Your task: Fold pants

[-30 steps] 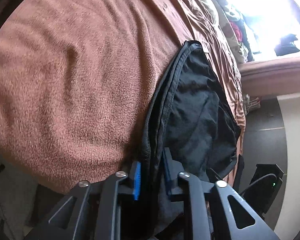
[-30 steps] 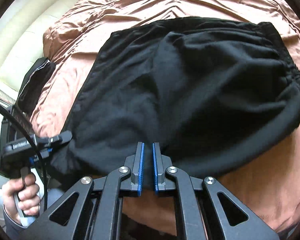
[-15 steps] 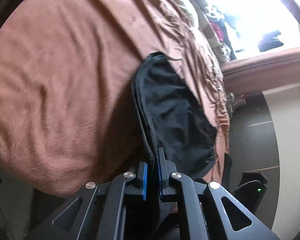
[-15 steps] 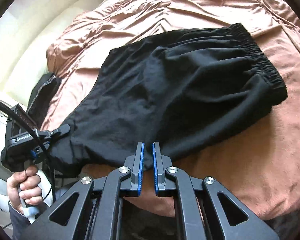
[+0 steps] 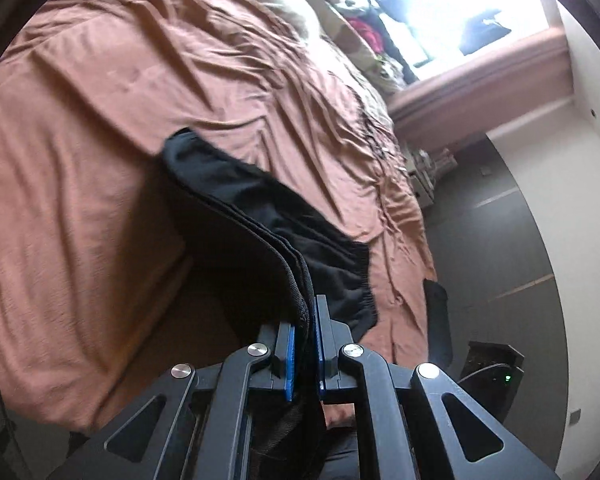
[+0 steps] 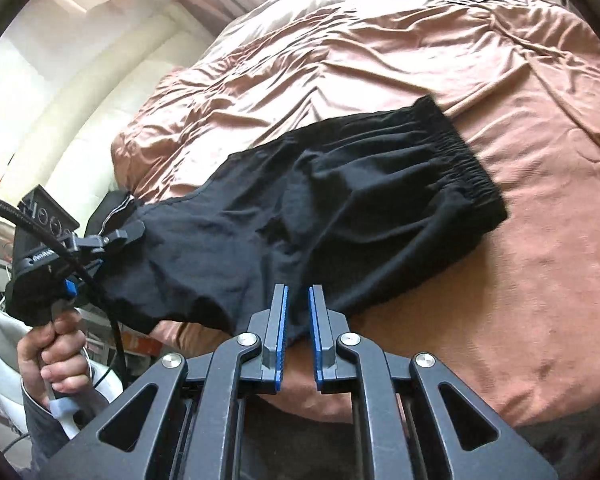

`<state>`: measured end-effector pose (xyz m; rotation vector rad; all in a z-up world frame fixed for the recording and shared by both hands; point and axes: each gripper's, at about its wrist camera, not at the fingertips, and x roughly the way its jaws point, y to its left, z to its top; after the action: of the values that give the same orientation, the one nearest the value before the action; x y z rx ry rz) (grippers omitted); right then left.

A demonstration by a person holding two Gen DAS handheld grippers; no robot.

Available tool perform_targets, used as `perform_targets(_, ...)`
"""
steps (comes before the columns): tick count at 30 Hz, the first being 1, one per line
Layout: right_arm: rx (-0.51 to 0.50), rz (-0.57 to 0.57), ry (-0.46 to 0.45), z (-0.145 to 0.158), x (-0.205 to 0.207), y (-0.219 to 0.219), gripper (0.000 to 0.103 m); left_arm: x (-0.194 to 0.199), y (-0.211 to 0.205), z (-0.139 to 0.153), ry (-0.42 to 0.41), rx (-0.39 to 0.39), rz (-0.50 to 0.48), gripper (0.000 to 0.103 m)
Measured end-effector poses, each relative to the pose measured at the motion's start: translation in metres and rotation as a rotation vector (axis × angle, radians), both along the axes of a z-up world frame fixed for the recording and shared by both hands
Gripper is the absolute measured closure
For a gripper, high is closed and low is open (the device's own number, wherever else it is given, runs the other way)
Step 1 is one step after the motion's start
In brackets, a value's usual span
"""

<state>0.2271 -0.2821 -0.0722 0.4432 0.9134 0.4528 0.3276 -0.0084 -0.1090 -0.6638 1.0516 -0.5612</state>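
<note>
Black pants [image 6: 340, 208] lie folded lengthwise on a brown bed cover [image 6: 420, 60], with the elastic waistband [image 6: 464, 160] at the far right. Their near edge is lifted off the bed. My right gripper [image 6: 298, 312] pinches that edge at its fingertips, and its jaws are opening slightly with cloth still between them. My left gripper [image 5: 304, 320] is shut on the stacked leg hems [image 5: 296, 276]. In the right wrist view the left gripper [image 6: 120, 236] shows at the left, with the pants stretched between the two. Seen from the left wrist, the pants [image 5: 260, 208] run away edge-on.
A person's hand [image 6: 52, 344] grips the left tool's handle. A black bag [image 6: 108, 208] sits at the bed's left corner by a cream wall [image 6: 60, 80]. Right of the bed are dark floor [image 5: 480, 220], a black device with a green light [image 5: 496, 368] and a bright window [image 5: 440, 8].
Both grippers rose and drew back toward the bed's near edge, lifting the pants' near side and dragging them along. The left jaws closed tight on the hems.
</note>
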Motion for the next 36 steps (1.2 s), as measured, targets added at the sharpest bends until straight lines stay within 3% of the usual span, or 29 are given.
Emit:
perform_targets(6, 0.032, -0.041, 0.000, 0.005, -0.007, -0.025, 0.093, 0.016, -0.038, 0.008, -0.017, 0.003, -0.072, 0.095)
perform_targets(10, 0.048, -0.079, -0.013, 0.009, -0.014, -0.044, 0.063, 0.026, -0.068, 0.009, -0.013, -0.001, -0.123, 0.095)
perform_targets(11, 0.051, -0.085, -0.017, 0.010, -0.015, -0.047, 0.062, 0.029, -0.077, 0.007, -0.007, -0.002, -0.136, 0.095)
perform_targets(28, 0.105, -0.191, 0.034, -0.007, -0.023, -0.108, 0.062, 0.034, -0.189, -0.039, 0.108, 0.021, -0.318, 0.093)
perform_targets(30, 0.108, -0.201, 0.046, -0.010, -0.023, -0.110, 0.059, 0.032, -0.195, -0.044, 0.126, 0.018, -0.326, 0.082)
perform_targets(31, 0.108, -0.208, 0.052, -0.011, -0.023, -0.112, 0.051, 0.033, -0.197, -0.045, 0.134, 0.007, -0.332, 0.077)
perform_targets(33, 0.112, -0.218, 0.056, -0.012, -0.022, -0.114, 0.044, 0.031, -0.197, -0.047, 0.142, -0.016, -0.336, 0.045)
perform_targets(36, 0.114, -0.213, 0.059, -0.011, -0.022, -0.114, 0.042, 0.027, -0.188, -0.041, 0.123, -0.009, -0.318, 0.021)
